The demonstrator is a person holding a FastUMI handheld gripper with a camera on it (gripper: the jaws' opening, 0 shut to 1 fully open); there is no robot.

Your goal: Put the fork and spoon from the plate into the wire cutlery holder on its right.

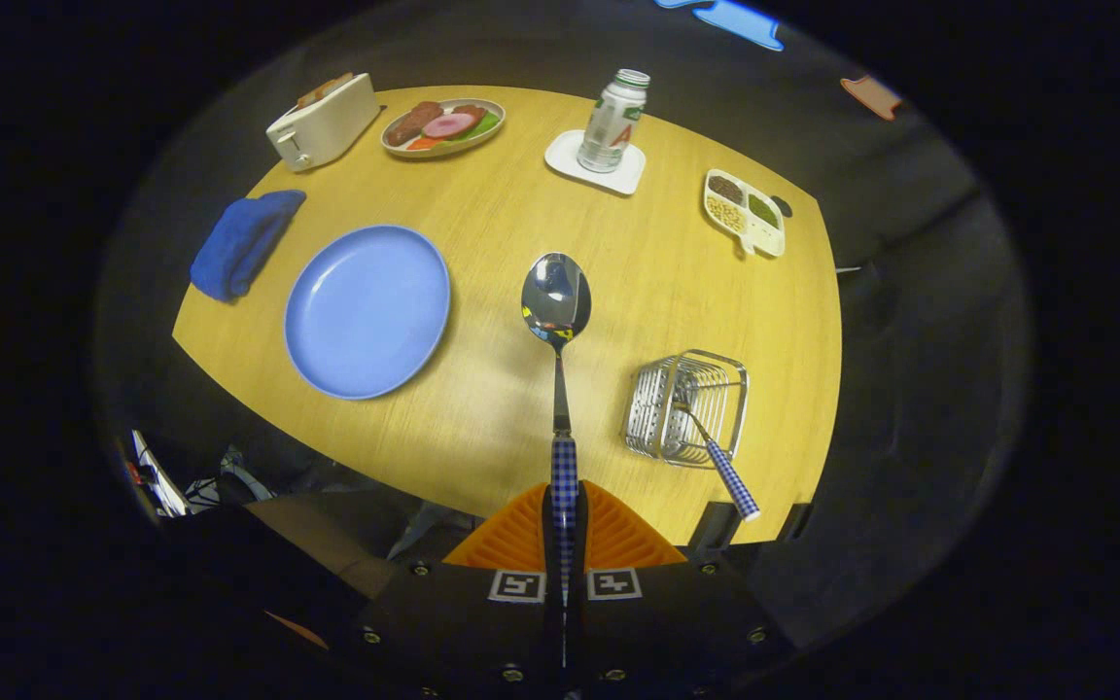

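The spoon [557, 303] is sticking straight out from the gripper [565, 530], up over the wooden table [618, 282]. Both fingers are squeezing its blue checked handle. The wire cutlery holder [684, 406] is sitting on the table to the right of the spoon. The fork [723, 472] is already leaning inside it, handle poking out. The blue plate [367, 309] is lying left of the spoon, and a blue cloth [244, 243] is lying left of the plate.

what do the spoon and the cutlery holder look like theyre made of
Spoon, clamped in the gripper: polished metal bowl, mirror reflections; checked handle, probably plastic or ceramic. Wire cutlery holder: shiny thin metal wire, likely chromed, already holding the fork.
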